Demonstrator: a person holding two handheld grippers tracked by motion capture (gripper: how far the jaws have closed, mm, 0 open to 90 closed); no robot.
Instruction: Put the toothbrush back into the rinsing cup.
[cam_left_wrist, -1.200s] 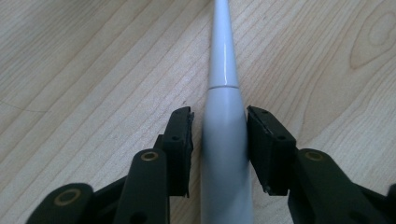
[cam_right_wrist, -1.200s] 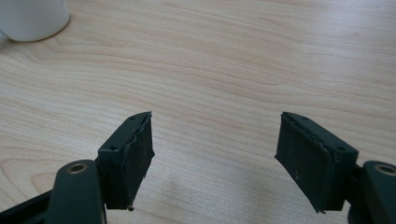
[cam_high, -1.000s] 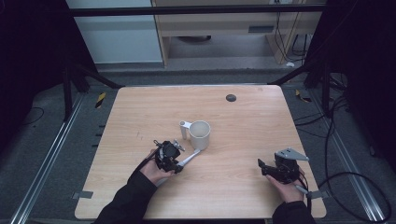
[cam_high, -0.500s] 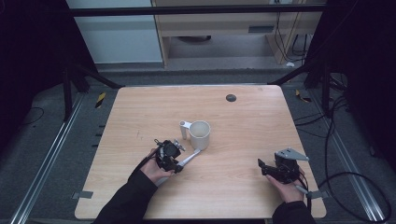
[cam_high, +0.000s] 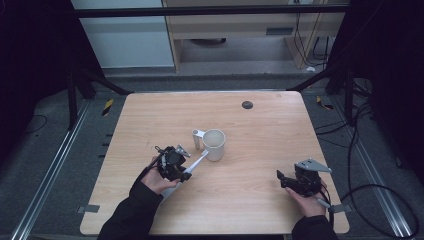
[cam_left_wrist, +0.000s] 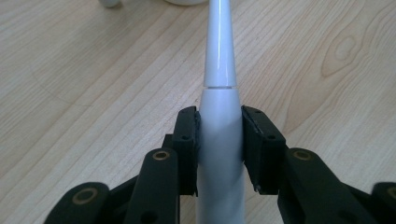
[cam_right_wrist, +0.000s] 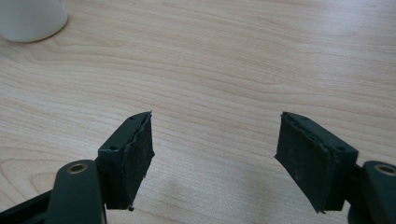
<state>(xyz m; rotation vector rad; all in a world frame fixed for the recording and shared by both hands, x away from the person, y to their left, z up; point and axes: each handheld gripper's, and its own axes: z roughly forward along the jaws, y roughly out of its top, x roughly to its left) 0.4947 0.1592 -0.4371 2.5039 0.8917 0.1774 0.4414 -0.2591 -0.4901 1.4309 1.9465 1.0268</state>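
Pads of the left claw (cam_left_wrist: 219, 140) clench a white toothbrush handle (cam_left_wrist: 219, 70) (an electric one, by its look), whose long axis runs from the claw toward the white mug (cam_high: 214, 144), tip at its base. Judged step: carrying it there; next, lift the tip over the rim. The right claw (cam_right_wrist: 215, 154) gapes, well apart from the mug, over the counter (cam_right_wrist: 233, 56).

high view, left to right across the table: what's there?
Left gripper shut on a white toothbrush → white mug → small dark disc near the far edge → right gripper, jaws open, holding nothing.
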